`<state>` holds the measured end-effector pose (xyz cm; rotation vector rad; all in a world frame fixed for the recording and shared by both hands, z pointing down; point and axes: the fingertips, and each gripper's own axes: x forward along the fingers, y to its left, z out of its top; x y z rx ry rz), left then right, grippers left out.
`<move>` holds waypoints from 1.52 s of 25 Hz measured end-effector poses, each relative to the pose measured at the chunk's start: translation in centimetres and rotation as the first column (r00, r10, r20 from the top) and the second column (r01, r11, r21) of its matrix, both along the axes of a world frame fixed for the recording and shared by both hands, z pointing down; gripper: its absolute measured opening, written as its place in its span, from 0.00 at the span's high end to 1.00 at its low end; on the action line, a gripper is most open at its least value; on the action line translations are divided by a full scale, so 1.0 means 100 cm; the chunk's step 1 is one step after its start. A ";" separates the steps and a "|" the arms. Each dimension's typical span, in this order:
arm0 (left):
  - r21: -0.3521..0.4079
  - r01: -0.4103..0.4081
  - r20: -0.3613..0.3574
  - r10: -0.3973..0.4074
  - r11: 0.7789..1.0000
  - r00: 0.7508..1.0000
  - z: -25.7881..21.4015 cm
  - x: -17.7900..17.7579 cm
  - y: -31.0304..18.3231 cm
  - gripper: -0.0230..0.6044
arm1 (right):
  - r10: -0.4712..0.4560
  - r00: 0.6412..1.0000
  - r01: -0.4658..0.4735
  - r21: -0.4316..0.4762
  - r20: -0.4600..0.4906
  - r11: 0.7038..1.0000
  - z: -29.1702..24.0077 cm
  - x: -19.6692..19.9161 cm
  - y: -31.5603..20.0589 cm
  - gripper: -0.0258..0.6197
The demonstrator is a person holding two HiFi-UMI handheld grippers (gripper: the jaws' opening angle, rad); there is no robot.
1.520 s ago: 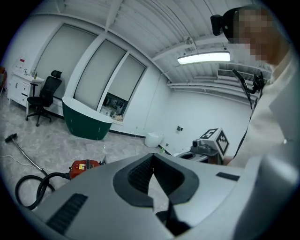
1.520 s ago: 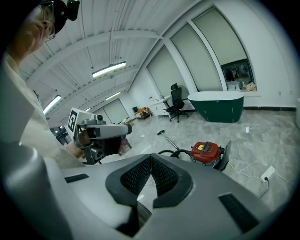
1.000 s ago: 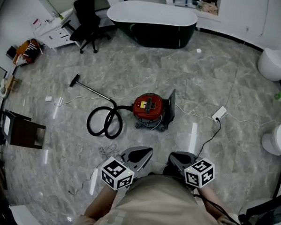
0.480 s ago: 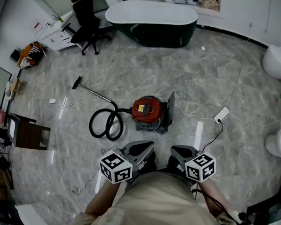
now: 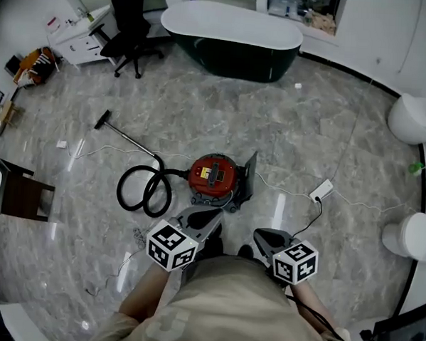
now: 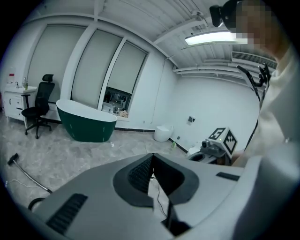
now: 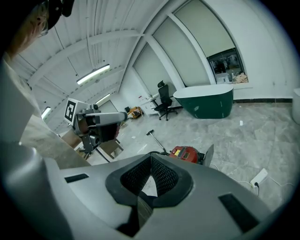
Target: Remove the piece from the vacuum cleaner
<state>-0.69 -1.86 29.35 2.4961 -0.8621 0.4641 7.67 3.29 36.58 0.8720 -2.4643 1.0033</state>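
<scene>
hose (image 5: 144, 191) coiled on the floor | left gripper (image 5: 212, 215): fingers together, empty, just short of the red vacuum cleaner (image 5: 213, 177) | grey panel (image 5: 250, 177) upright at its right side: probably the piece; likely stiff, light, thin, so pinch its top edge | right gripper (image 5: 261, 236): fingers together, empty

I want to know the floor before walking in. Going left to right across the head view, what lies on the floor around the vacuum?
Brown wooden stand → hose coil → red vacuum cleaner → white power strip → toilet.
</scene>
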 end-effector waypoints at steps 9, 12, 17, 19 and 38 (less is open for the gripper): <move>0.028 -0.029 0.062 0.027 0.999 0.998 0.026 -0.081 -0.066 0.96 | -0.038 0.996 0.038 -0.007 -0.085 0.999 0.000 -0.080 -0.057 0.96; 0.017 -0.063 0.069 0.062 0.998 0.996 0.036 -0.100 -0.083 0.96 | -0.009 0.995 0.007 -0.028 -0.101 1.000 0.002 -0.097 -0.070 0.96; 0.012 -0.130 0.091 0.128 0.991 0.988 0.049 -0.111 -0.109 0.96 | 0.091 0.994 -0.098 -0.115 -0.059 0.989 0.016 -0.102 -0.093 0.96; 0.003 -0.141 0.093 0.140 0.990 0.986 0.054 -0.113 -0.115 0.96 | 0.136 0.991 -0.137 -0.172 -0.017 0.975 0.026 -0.100 -0.104 0.96; -0.189 -0.082 0.195 0.119 0.978 0.974 0.135 -0.030 -0.187 0.96 | 0.144 0.989 -0.137 -0.577 -0.033 0.805 0.234 -0.002 -0.234 0.96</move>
